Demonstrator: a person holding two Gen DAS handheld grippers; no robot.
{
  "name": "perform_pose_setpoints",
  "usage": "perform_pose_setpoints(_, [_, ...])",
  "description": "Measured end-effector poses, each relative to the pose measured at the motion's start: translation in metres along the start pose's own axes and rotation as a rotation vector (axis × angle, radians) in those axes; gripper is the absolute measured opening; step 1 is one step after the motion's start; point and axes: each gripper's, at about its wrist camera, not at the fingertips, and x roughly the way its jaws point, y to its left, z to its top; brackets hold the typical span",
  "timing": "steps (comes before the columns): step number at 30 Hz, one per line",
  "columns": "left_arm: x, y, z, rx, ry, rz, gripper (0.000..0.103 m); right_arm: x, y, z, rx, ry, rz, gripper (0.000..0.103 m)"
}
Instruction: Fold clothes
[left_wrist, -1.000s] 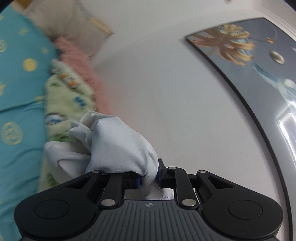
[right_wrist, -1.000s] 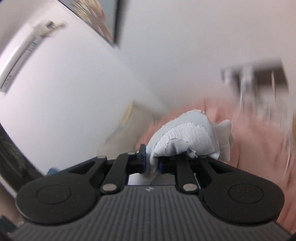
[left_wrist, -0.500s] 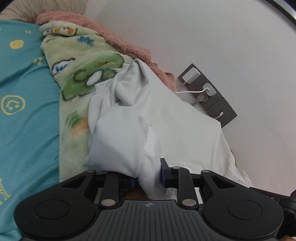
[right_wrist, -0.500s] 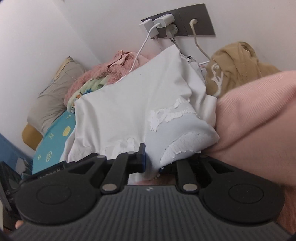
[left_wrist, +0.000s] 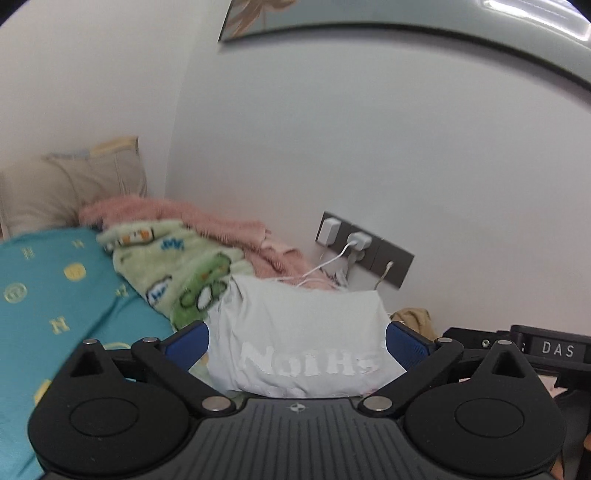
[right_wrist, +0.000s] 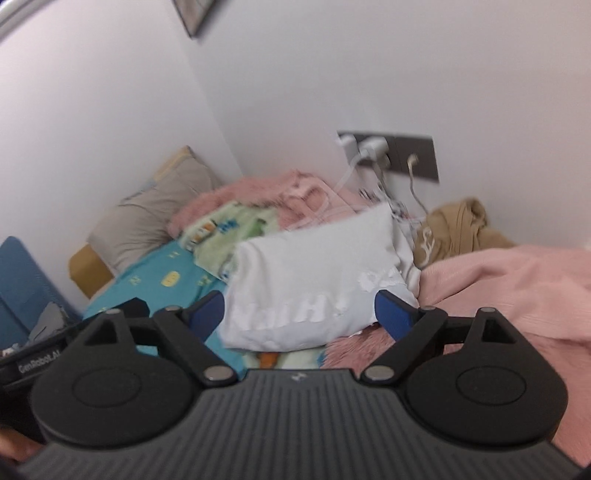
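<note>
- The left gripper (left_wrist: 297, 341) has its blue-padded jaws spread wide and holds nothing.
- Straight ahead of it, between and just beyond the two pads, lies a folded white shirt (left_wrist: 303, 328) with white lettering facing the camera; whether either pad touches the cloth cannot be told.
- The shirt rests on a green cartoon-print blanket (left_wrist: 173, 266), which reaches away to the left of that gripper, with a teal bed sheet (left_wrist: 55, 295) further left.
- Beyond the shirt is a fuzzy pink blanket (left_wrist: 207, 221), and past it a grey wall socket (left_wrist: 365, 247) with white chargers plugged in.
- The right gripper (right_wrist: 299, 312) is likewise spread open and empty, with the same shirt (right_wrist: 314, 280) lying directly in front, between its pads.
- To the right of that gripper lies a pink knitted cloth (right_wrist: 517, 288); ahead and to the right sits a crumpled tan garment (right_wrist: 454, 229).
- Ahead and to the left a grey pillow (right_wrist: 147, 214) leans in the wall corner.
</note>
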Motion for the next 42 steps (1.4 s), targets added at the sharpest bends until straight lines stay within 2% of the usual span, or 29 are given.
perform_pose_setpoints(6, [-0.094,-0.023,-0.015,0.081,-0.093,0.033,0.103,-0.067,0.020,-0.022,-0.062,-0.088,0.031,0.090])
perform_pose_setpoints(10, [-0.130,-0.027,-0.036,0.093,-0.127,0.050,0.103,-0.095,0.028,-0.047,-0.098,-0.124,0.052,0.090])
perform_pose_setpoints(14, [-0.159,-0.029,-0.056,0.093,-0.156,0.064,0.103,-0.106,0.035,-0.069,-0.133,-0.156,0.049,0.090])
perform_pose_setpoints(21, [-0.177,-0.020,-0.079,0.065,-0.176,0.079,0.103,-0.121,0.047,-0.106,-0.194,-0.206,0.041,0.090])
perform_pose_setpoints(29, [-0.175,-0.004,-0.099,0.055,-0.151,0.120,0.103,-0.114,0.057,-0.121,-0.226,-0.207,0.019,0.090])
perform_pose_setpoints(42, [-0.172,0.004,-0.104,0.035,-0.133,0.120,0.103,-0.106,0.063,-0.131,-0.240,-0.198,-0.007,0.090])
